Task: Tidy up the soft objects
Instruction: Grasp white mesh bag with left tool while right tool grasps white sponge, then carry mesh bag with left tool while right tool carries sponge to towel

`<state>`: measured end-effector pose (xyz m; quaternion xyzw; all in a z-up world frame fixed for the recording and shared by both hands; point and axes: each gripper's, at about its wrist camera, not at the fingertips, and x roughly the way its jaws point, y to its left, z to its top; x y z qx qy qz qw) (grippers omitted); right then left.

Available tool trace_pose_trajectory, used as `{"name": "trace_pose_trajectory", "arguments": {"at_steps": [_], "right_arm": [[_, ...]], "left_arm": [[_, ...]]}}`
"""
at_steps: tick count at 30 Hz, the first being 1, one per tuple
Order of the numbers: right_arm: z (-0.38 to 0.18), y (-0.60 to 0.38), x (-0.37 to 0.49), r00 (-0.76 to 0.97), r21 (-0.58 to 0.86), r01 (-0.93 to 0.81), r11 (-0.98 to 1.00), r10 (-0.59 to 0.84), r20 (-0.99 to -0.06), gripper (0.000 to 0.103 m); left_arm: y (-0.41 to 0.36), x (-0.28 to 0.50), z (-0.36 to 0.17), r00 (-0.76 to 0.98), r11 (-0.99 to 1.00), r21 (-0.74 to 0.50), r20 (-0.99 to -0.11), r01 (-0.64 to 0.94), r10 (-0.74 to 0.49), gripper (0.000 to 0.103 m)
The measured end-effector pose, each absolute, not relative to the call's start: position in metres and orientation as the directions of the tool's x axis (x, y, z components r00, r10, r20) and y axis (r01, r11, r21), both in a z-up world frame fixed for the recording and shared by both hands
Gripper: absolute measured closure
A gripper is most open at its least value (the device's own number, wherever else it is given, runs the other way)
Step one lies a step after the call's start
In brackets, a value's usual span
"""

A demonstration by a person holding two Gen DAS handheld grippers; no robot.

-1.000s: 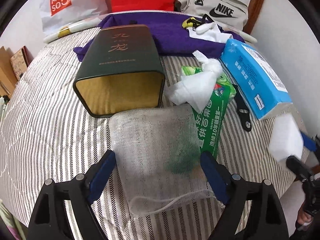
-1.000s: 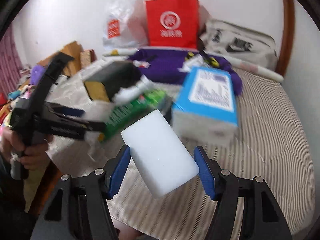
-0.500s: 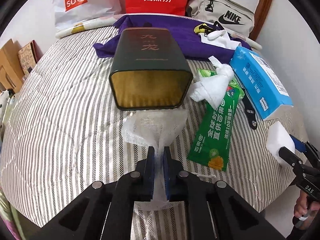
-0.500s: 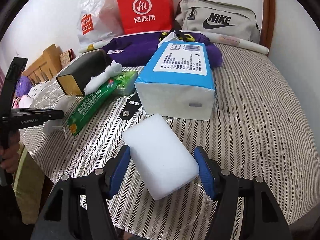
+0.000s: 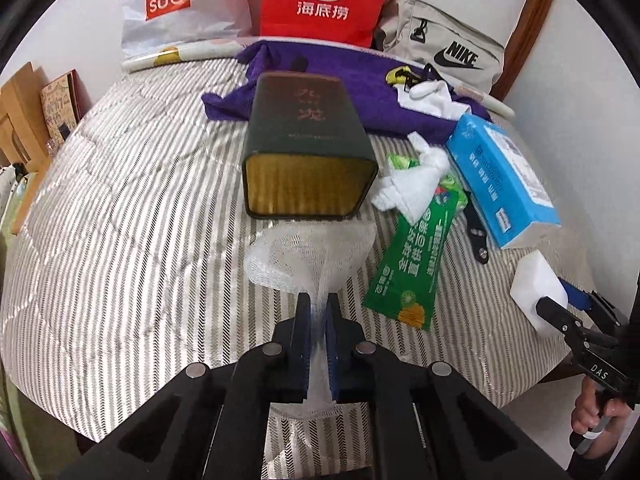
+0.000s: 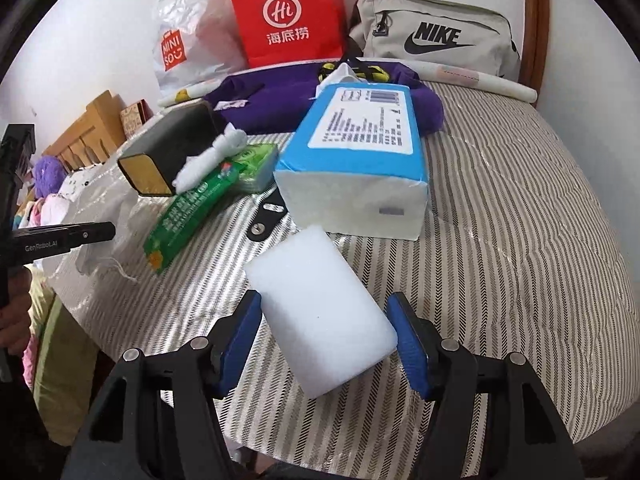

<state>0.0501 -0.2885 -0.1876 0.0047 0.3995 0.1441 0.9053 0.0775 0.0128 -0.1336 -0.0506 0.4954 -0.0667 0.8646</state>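
A white mesh bag (image 5: 308, 252) hangs bunched between the pads of my left gripper (image 5: 318, 300), which is shut on it just in front of the open mouth of a dark green tin box (image 5: 308, 132) lying on its side. The bag's lower end drapes under the jaws. My right gripper (image 6: 324, 300) is shut on a white sponge block (image 6: 316, 280), held tilted above the striped bed cover (image 6: 520, 240). In the left wrist view the right gripper (image 5: 560, 300) and the sponge (image 5: 536, 280) are at the bed's right edge. From the right wrist view the left gripper (image 6: 108, 232) is at far left.
A blue tissue pack (image 6: 360, 152), a green packet (image 5: 416, 272), a crumpled white cloth (image 5: 412, 188) and a black metal piece (image 6: 266, 220) lie right of the box. A purple cloth (image 5: 360, 92), a red bag (image 5: 320, 0), a Miniso bag (image 5: 172, 4) and a Nike bag (image 5: 448, 52) line the back wall.
My left gripper's jaws closed on the mesh bag, gathered it and raised it off the cover in front of the box. The right gripper kept the sponge and rolled a little.
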Motion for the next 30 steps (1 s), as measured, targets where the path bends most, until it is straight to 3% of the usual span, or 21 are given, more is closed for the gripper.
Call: {"name": "trace_pose_trajectory", "arguments": {"at_steps": [14, 30], "right_arm": [[-0.136, -0.28, 0.036, 0.678, 0.149, -0.344, 0.927, 0.355, -0.644, 0.039], [-0.089, -0.277, 0.075, 0.72, 0.113, -0.365, 0.924, 0.357, -0.596, 0.039]], "left_arm": [[0.021, 0.079, -0.09, 0.563, 0.976, -0.203, -0.8, 0.076, -0.21, 0.096], [0.026, 0.115, -0.057, 0.604, 0.972, -0.222, -0.765, 0.078, -0.223, 0.096]]}}
